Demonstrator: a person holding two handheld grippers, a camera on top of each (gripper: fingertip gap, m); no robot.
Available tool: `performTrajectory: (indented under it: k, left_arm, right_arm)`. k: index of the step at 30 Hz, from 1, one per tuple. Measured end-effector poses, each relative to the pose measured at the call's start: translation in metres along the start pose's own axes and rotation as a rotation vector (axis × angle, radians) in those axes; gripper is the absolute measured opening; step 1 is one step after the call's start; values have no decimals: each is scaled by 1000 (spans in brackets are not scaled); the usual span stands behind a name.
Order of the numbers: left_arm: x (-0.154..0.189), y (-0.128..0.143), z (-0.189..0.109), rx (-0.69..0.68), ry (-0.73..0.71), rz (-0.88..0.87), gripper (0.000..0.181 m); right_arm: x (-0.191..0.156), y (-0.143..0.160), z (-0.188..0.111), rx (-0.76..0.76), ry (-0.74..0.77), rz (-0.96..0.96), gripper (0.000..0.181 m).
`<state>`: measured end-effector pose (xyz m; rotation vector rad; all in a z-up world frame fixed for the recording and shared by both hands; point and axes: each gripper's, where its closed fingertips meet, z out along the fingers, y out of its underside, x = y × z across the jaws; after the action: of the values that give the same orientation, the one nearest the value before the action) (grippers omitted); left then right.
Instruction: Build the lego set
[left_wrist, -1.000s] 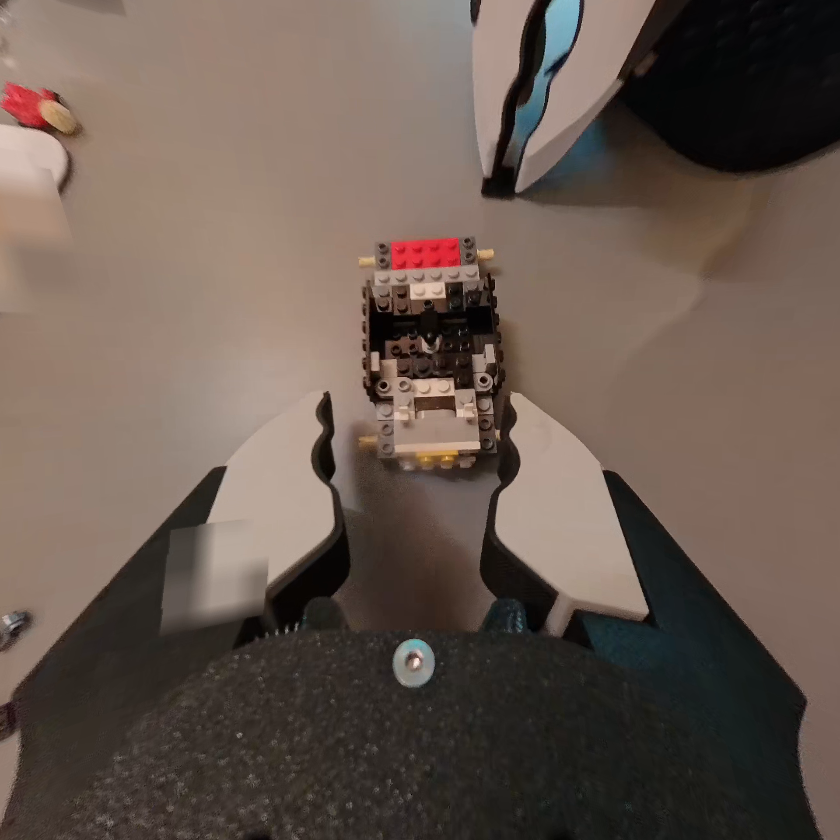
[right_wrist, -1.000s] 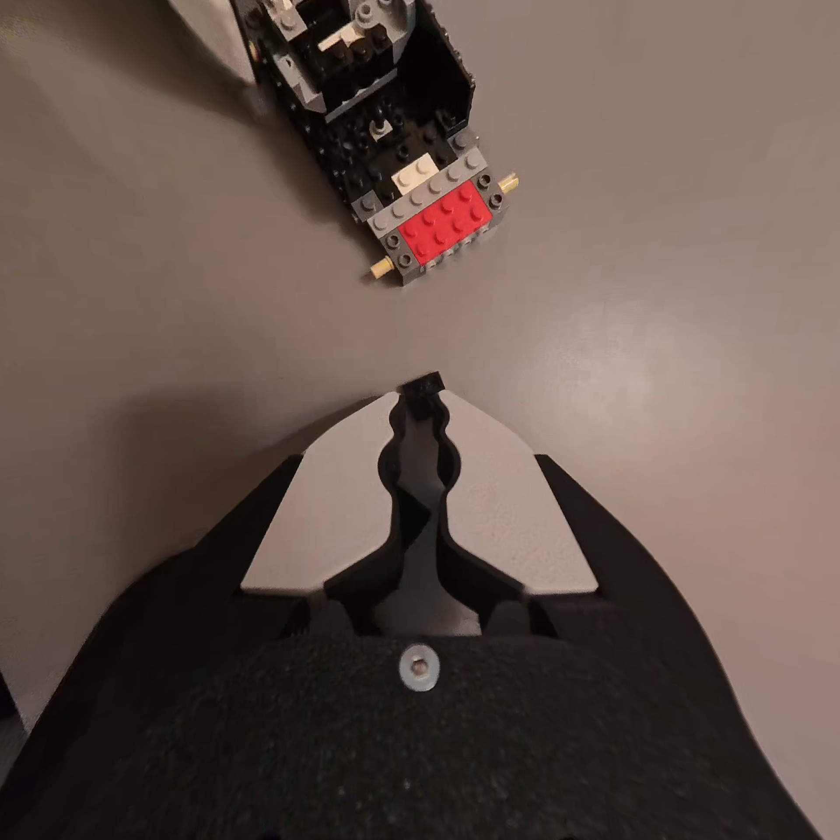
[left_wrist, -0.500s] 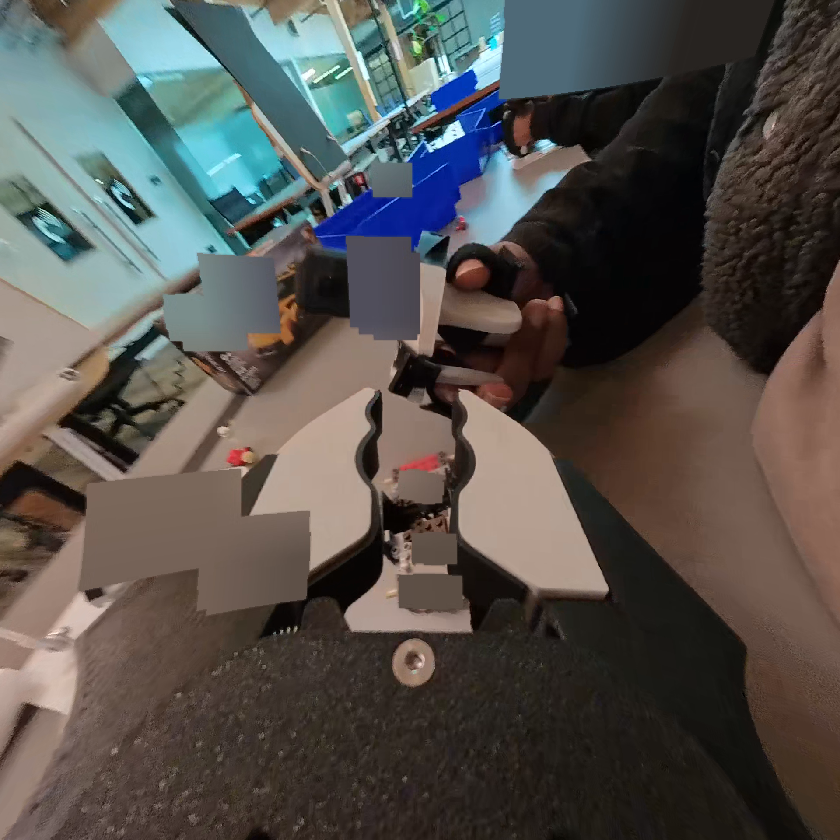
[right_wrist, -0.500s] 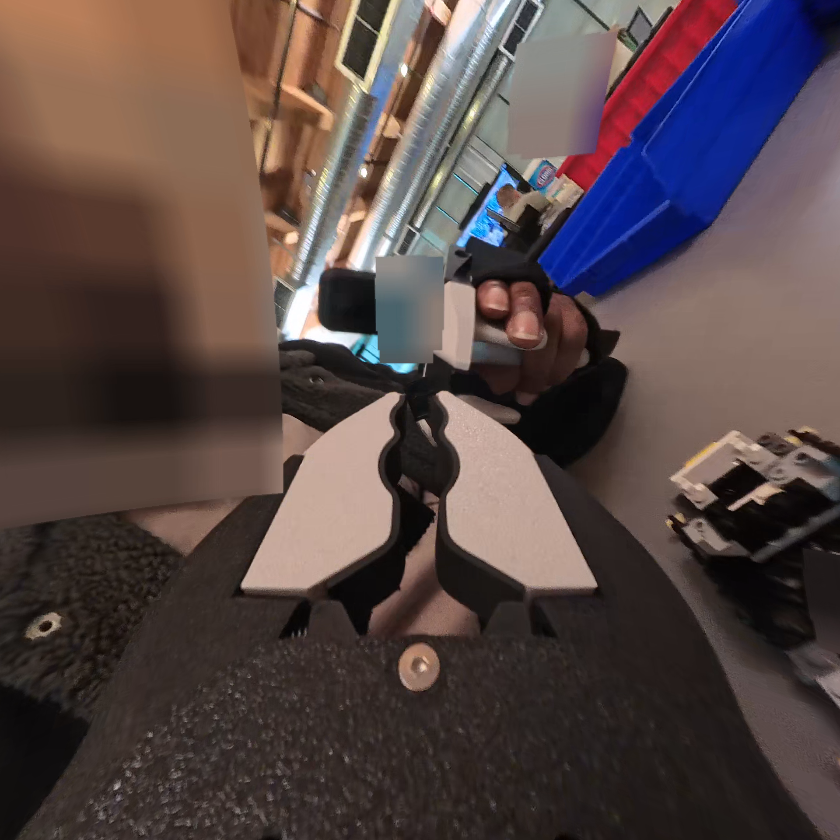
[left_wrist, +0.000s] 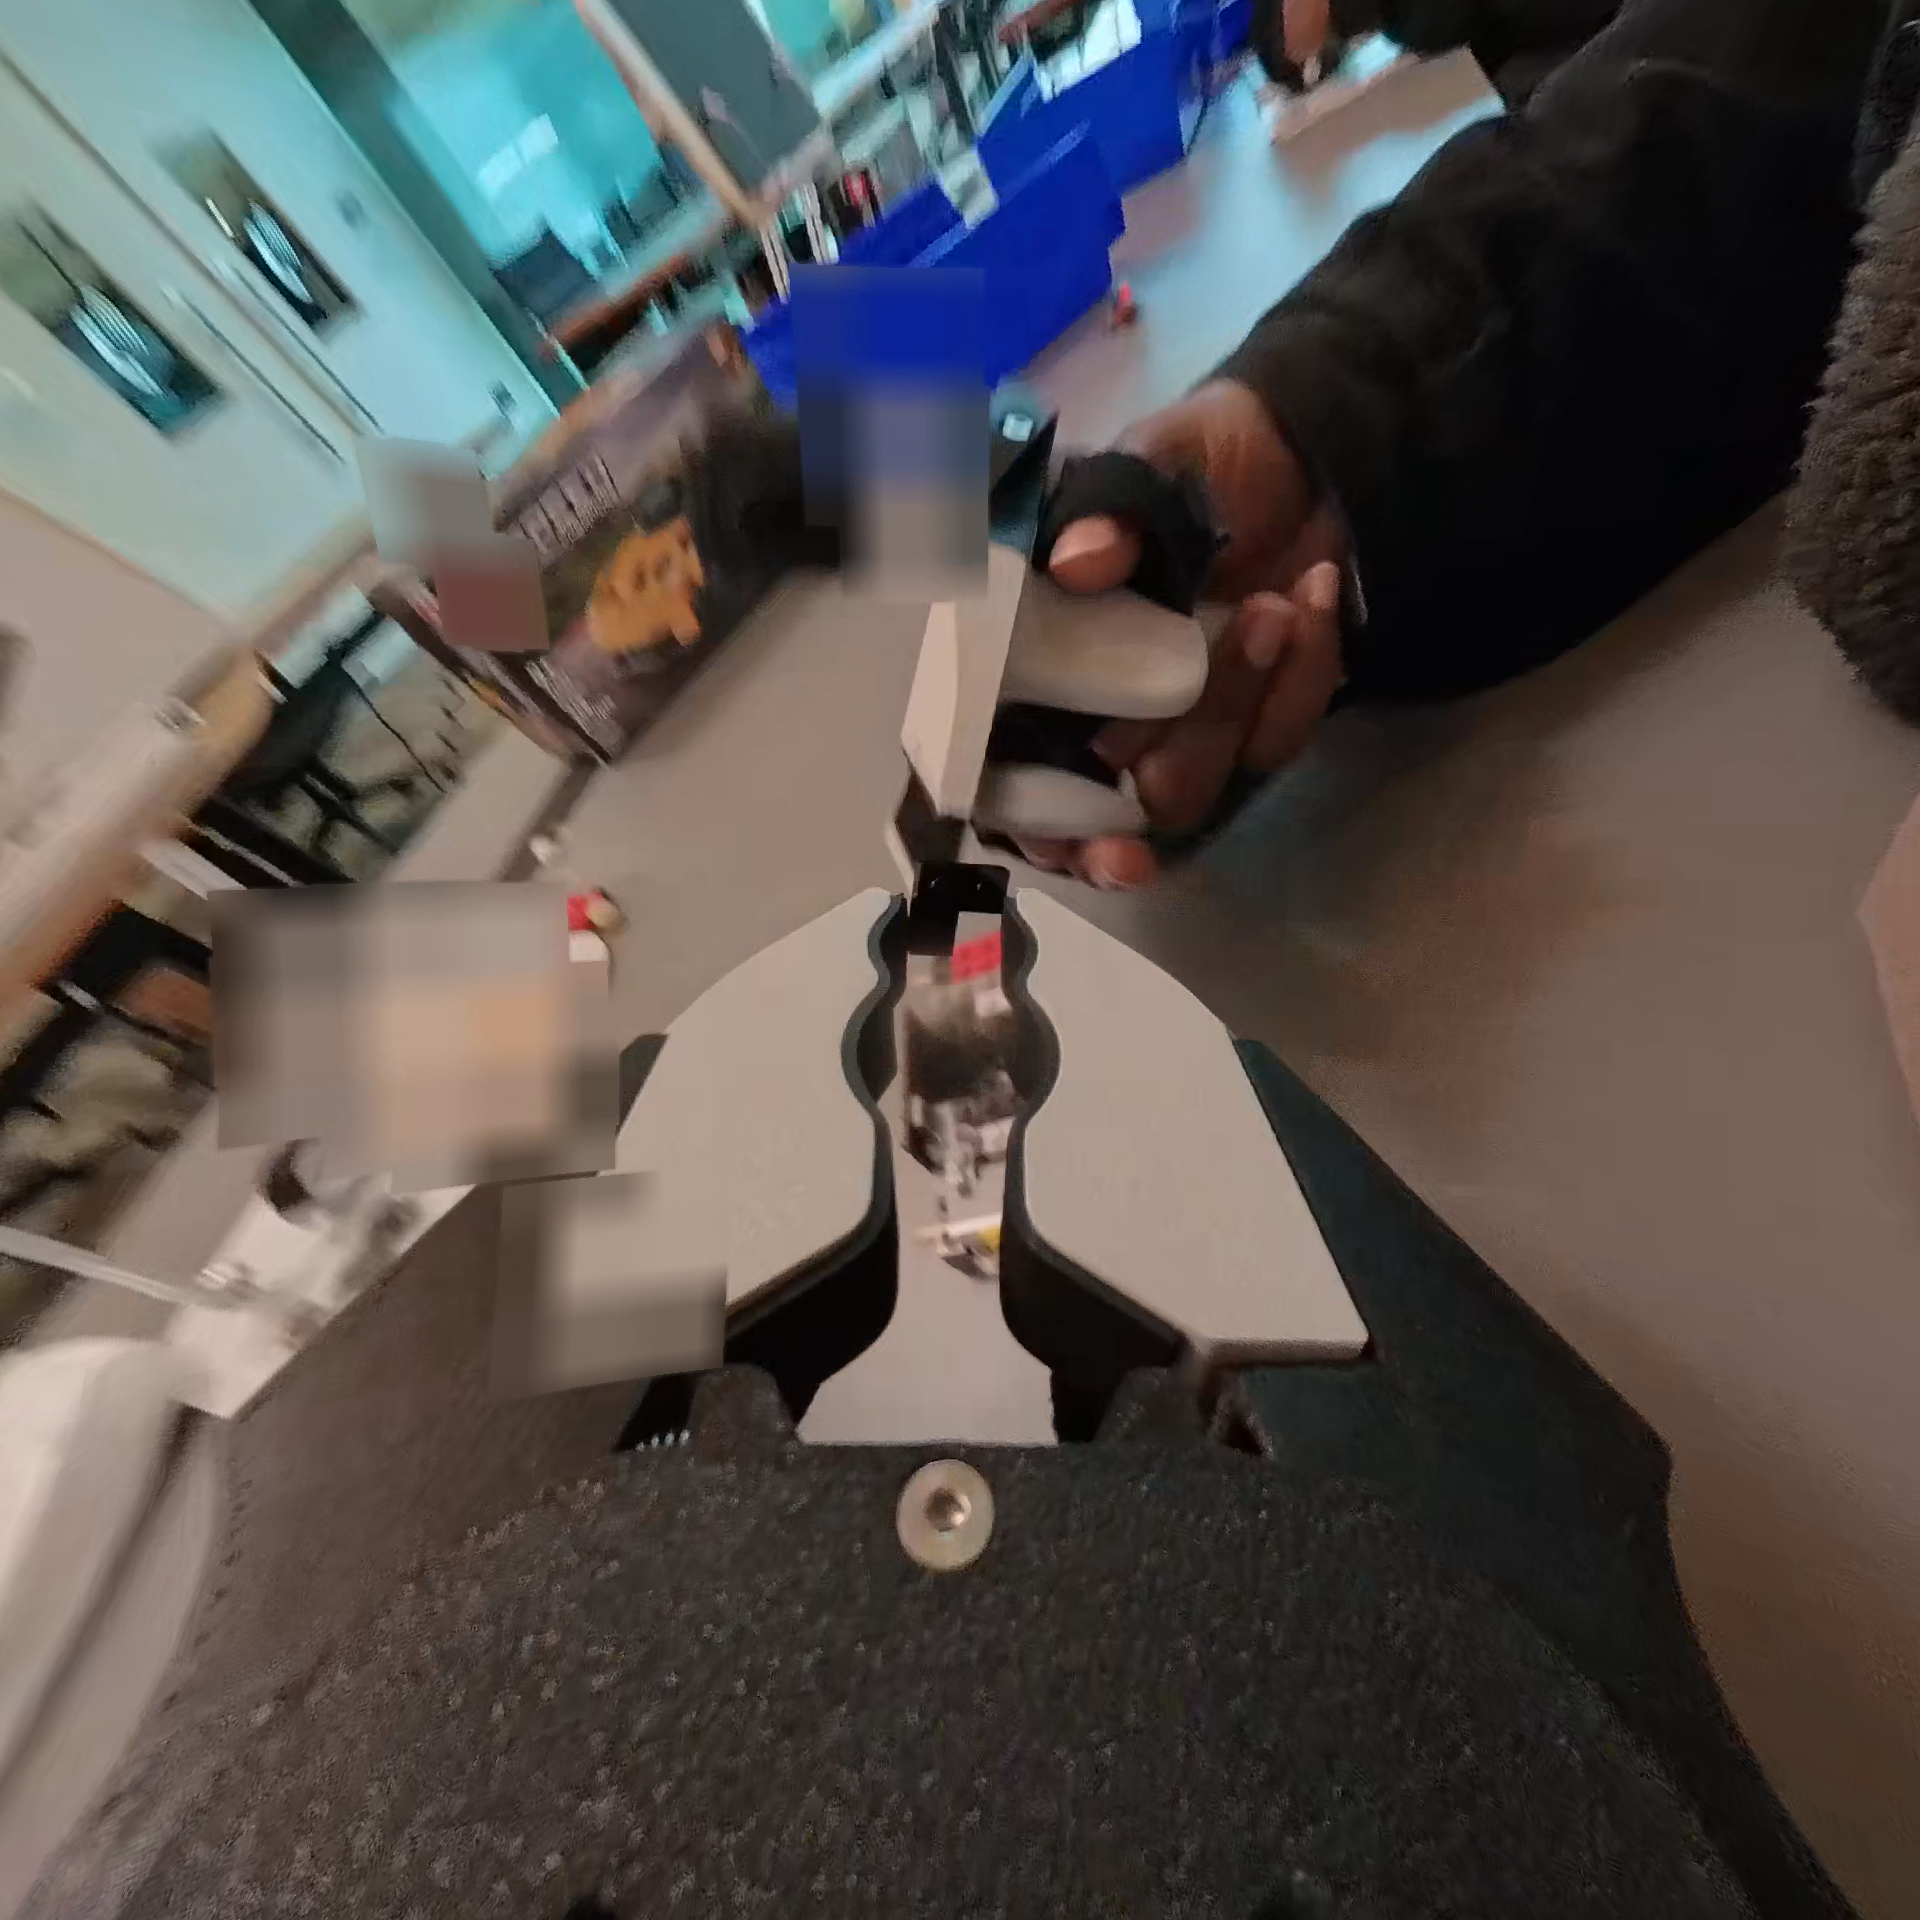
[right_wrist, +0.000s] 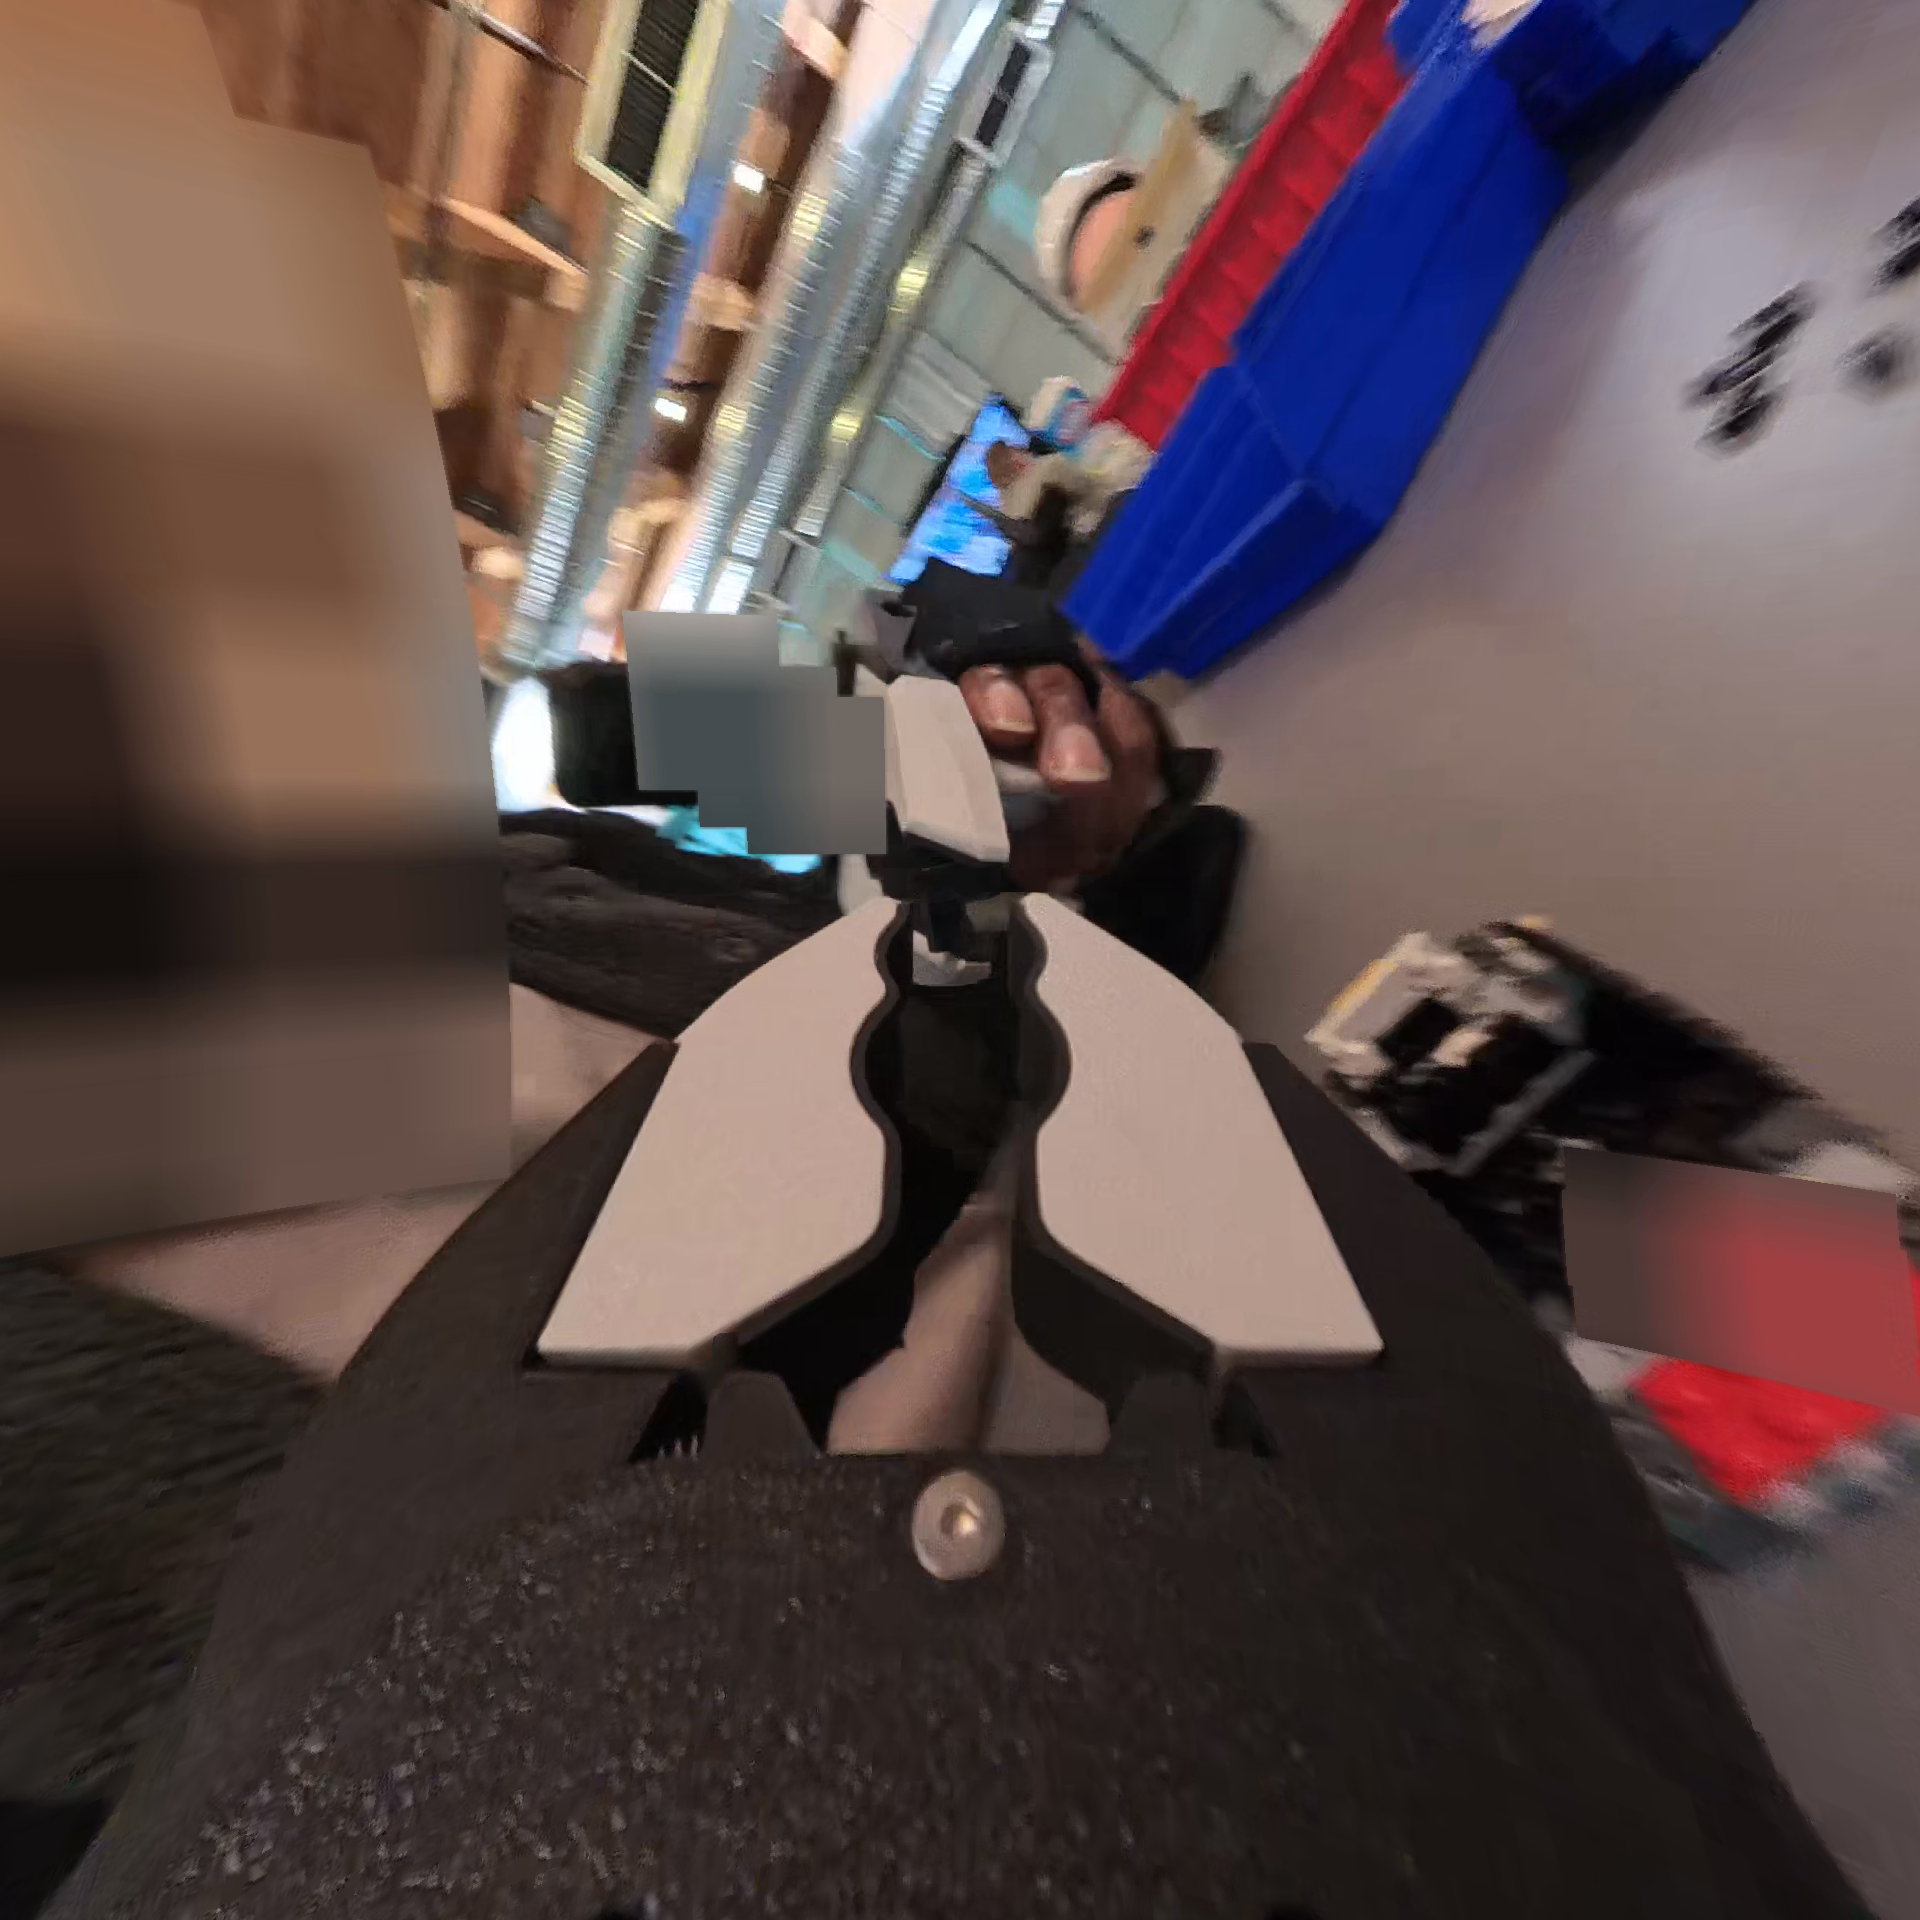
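Note:
Both grippers are raised off the grey table (left_wrist: 1558, 1039) and point at each other, tips meeting. A small black piece (left_wrist: 956, 909) spans the narrow gap of my left gripper (left_wrist: 956, 904), which is shut on it. My right gripper (left_wrist: 951, 717) comes in edge-on from above, held by a hand. In the right wrist view my right gripper (right_wrist: 958, 914) has its jaws slightly apart, wider than the black piece (right_wrist: 948, 925), and the left gripper (right_wrist: 940, 769) faces it. The black, grey and red lego model (right_wrist: 1455, 1070) sits on the table and shows through the left fingers' gap (left_wrist: 951, 1060).
Blue bins (right_wrist: 1299, 436) stand at the table's far side and also show in the left wrist view (left_wrist: 1039, 260). A dark lego box (left_wrist: 623, 582) stands at the back left. Loose dark pieces (right_wrist: 1766, 364) and a small red piece (left_wrist: 592, 914) lie on the table. A dark sleeve (left_wrist: 1558, 364) reaches in. Less than 4 cm separates the two grippers' tips.
Both grippers lifted away from the model and turned tip to tip. The left jaws narrowed onto the black piece. The right jaws, earlier tight on it, have widened a little.

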<state>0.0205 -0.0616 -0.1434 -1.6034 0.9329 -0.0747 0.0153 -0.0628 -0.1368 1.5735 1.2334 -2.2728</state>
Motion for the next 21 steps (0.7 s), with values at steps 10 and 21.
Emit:
performTrajectory:
  k: [10, 21]
  left_arm:
    - [13, 43, 13, -248, 162, -330, 16]
    - [-2, 48, 13, -219, 101, -316, 18]
  right_arm:
    - [41, 17, 2, -219, 405, -267, 16]
    - [46, 2, -1, -251, 311, -110, 4]
